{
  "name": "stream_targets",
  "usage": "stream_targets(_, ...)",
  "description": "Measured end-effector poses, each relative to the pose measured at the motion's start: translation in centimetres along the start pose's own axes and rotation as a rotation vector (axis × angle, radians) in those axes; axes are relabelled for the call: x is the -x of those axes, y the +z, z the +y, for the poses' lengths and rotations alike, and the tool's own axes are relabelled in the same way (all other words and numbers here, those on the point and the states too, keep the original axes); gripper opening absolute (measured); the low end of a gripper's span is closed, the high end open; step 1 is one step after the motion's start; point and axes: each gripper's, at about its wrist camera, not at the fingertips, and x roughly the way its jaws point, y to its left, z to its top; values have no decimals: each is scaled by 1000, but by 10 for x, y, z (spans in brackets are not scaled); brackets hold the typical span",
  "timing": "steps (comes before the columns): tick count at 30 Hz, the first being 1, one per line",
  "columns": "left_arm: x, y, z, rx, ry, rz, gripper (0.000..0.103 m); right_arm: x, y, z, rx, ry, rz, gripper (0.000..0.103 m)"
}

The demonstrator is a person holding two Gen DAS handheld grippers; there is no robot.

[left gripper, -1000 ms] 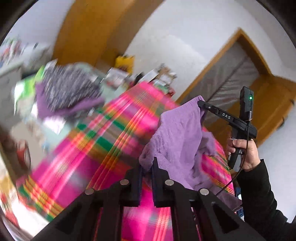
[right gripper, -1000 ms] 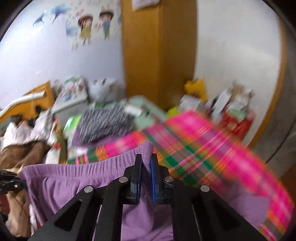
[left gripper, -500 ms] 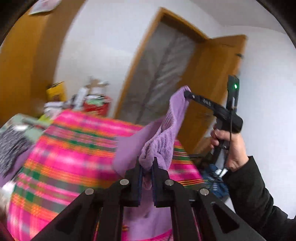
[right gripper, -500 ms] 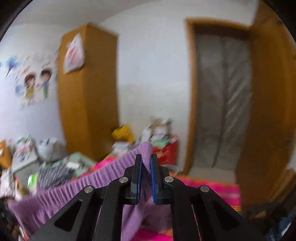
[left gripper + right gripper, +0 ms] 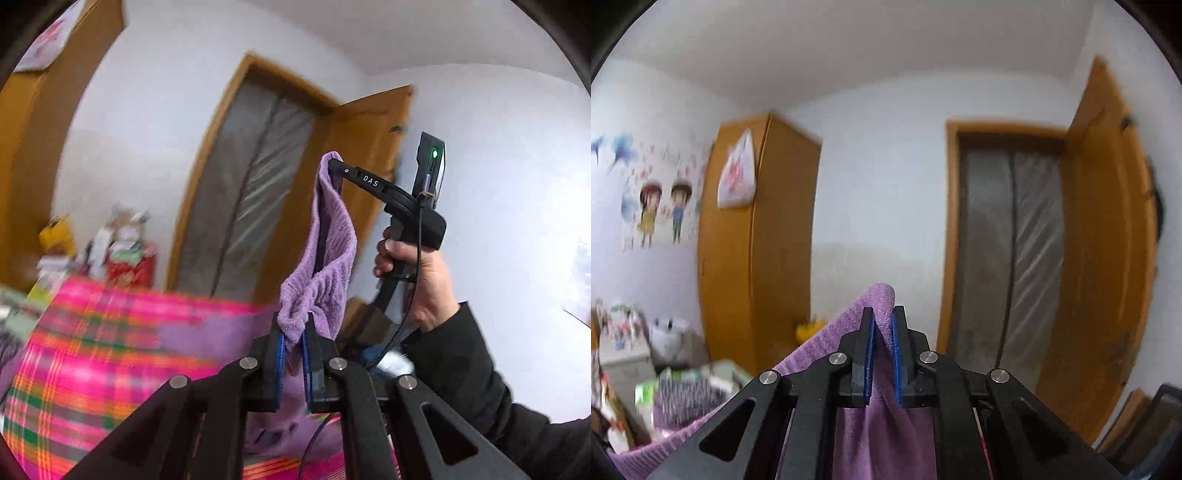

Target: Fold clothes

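left gripper [image 5: 292, 334] clamped on one corner of purple garment [image 5: 332, 251], right gripper [image 5: 882, 325] pinching the other corner, cloth strung between them, hanging above pink plaid bedspread [image 5: 92, 354], right hand [image 5: 417, 273] on handle

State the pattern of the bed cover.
Pink plaid with green and orange stripes on the bed cover; clearest in the left wrist view.
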Motion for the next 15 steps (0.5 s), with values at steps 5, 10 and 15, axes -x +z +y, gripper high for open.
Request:
stream_targets(5, 13, -13, 50, 90, 124, 29, 8, -73, -56, 44, -17, 95, 141, 9)
stream_targets(10, 64, -2, 75, 115, 188, -84, 8, -89, -51, 96, 7, 202, 85, 9)
stream_targets(15, 95, -10, 106, 146, 280, -110, 8, -118, -36, 156, 78, 297, 52, 9)
